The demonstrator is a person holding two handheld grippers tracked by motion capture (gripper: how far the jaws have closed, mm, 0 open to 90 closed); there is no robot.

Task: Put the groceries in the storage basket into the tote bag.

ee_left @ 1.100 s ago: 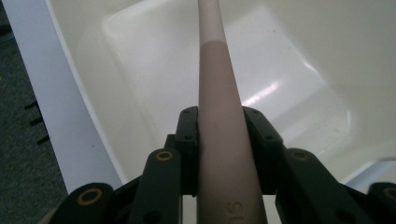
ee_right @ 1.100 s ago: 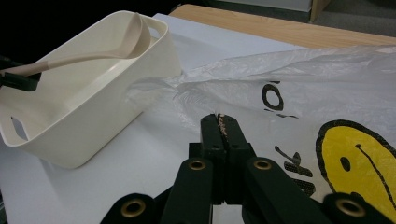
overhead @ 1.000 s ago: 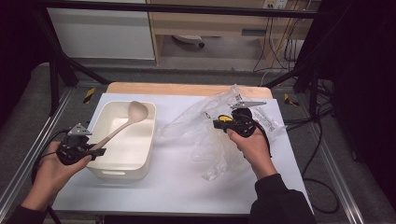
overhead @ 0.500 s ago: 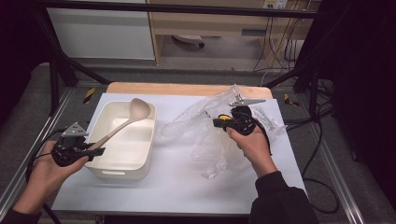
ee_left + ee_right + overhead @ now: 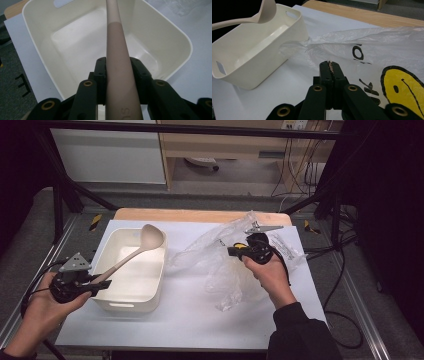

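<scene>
White tabletop [image 5: 190, 320]; right claw [image 5: 331, 65] view reveals bag's [image 5: 387, 52] smiley [image 5: 404, 87].

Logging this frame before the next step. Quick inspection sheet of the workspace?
Surface: white sheet over a wooden tabletop.
Job's things: beige ladle held above the cream bin; clear plastic bag crumpled beside the bin.
Clutter: nothing seen.
Grippers: left gripper shut on the ladle handle; right gripper shut on the bag.
Cables: trailing from each gripper; more hang at the back right.
Surroundings: black frame, grey floor, white cabinet behind.
</scene>
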